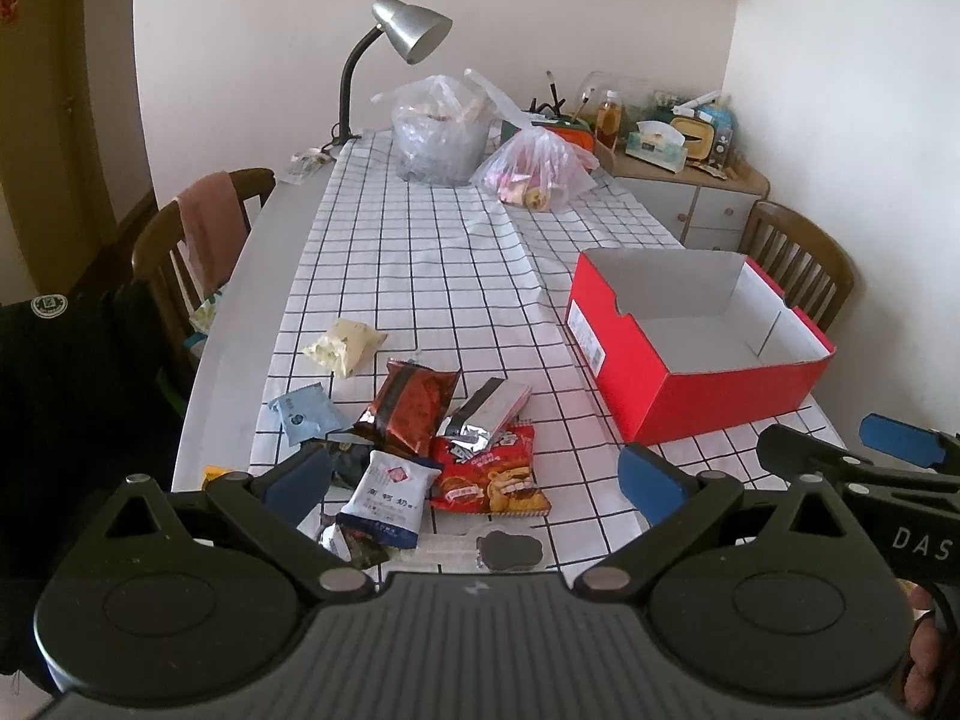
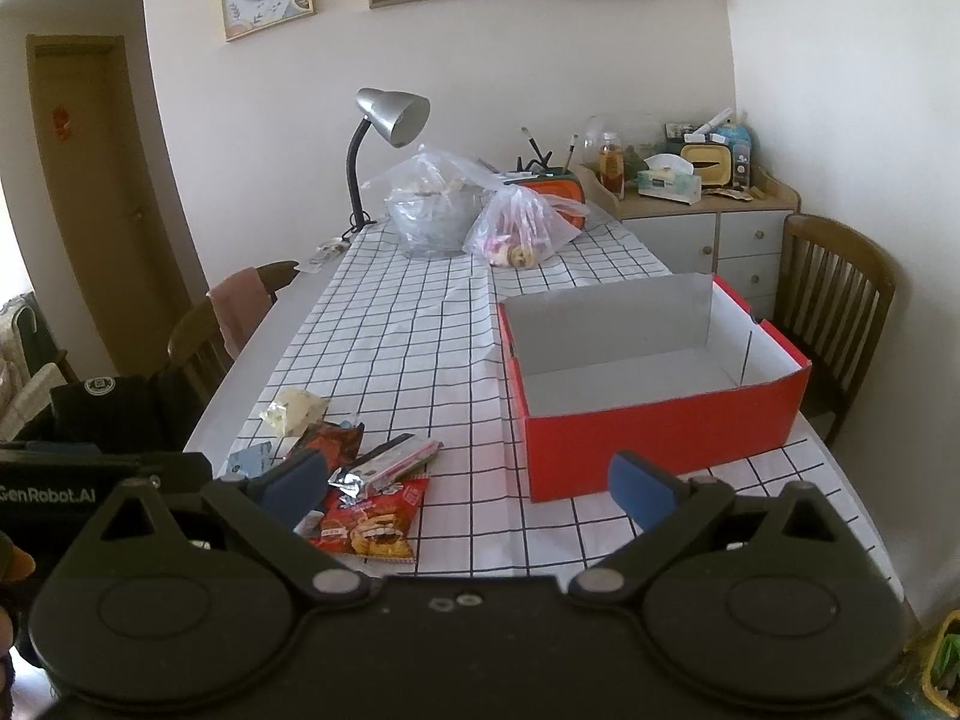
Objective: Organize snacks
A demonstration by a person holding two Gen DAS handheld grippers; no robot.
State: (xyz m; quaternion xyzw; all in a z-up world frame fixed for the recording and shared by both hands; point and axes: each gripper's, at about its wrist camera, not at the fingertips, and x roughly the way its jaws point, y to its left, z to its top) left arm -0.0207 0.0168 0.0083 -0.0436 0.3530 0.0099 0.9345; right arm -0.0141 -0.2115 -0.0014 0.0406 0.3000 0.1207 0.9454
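Note:
A pile of snack packets lies on the checked tablecloth near the front: a red biscuit packet (image 1: 489, 477) (image 2: 372, 519), a silver foil packet (image 1: 489, 411) (image 2: 384, 465), a dark red packet (image 1: 411, 405), a white and blue packet (image 1: 390, 498), a light blue packet (image 1: 306, 411) and a pale yellow packet (image 1: 345, 345). An open, empty red box (image 1: 702, 348) (image 2: 648, 384) stands to the right. My left gripper (image 1: 474, 483) is open and empty above the pile. My right gripper (image 2: 468, 483) is open and empty, between the pile and the box; it also shows in the left wrist view (image 1: 840, 456).
Two clear plastic bags (image 1: 438, 132) (image 1: 537, 171) of food and a silver desk lamp (image 1: 408, 30) stand at the table's far end. Wooden chairs stand at the left (image 1: 198, 240) and right (image 1: 798, 258). A cluttered cabinet (image 2: 702, 216) is in the far right corner.

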